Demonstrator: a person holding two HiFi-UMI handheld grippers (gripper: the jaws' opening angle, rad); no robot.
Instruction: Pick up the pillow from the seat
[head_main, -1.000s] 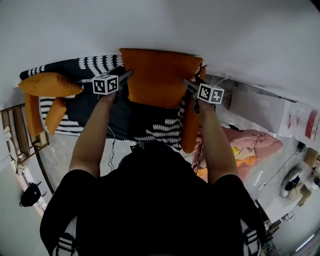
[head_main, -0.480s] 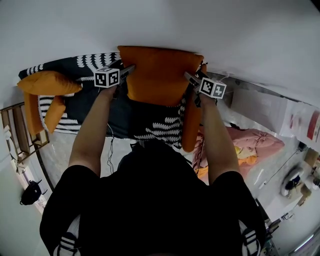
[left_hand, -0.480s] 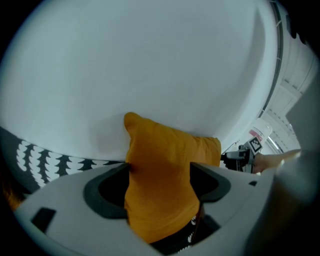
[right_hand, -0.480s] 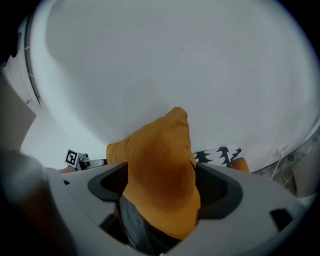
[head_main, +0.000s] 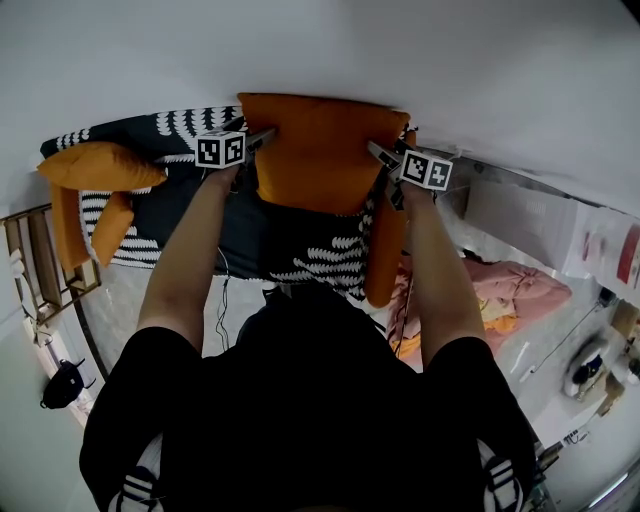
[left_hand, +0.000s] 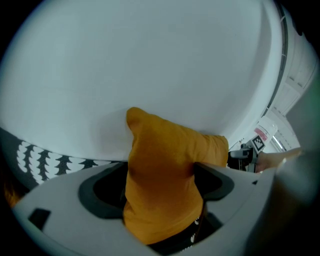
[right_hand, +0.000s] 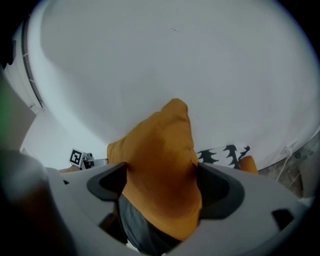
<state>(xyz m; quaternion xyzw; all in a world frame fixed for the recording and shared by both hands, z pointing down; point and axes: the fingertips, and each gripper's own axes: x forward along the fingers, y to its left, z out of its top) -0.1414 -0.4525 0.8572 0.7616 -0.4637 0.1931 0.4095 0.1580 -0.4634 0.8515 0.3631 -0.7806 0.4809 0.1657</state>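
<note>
Head view: orange pillow stands upright on the patterned seat, back against the white wall. Left gripper sits at its left edge, right gripper at its right edge. Compared with a second ago, both grippers have slid a bit further in along the pillow's sides. The pillow itself has barely shifted and is not lifted.

Left gripper view: jaws have just been opening and now stand wide apart. The pillow's edge sits between them, fabric touching the right-hand pad with a dark gap at the other. Not clamped.

Right gripper view: same story, jaws have just been opening and are now spread wide. The pillow's corner fills the gap and brushes both pads, with no squeeze visible. Not clamped.

Meaning: looks like pre-grasp, jaws set astride both side edges. Probably next is closing both on the fabric together, then raising. Pick-up not yet done.
</note>
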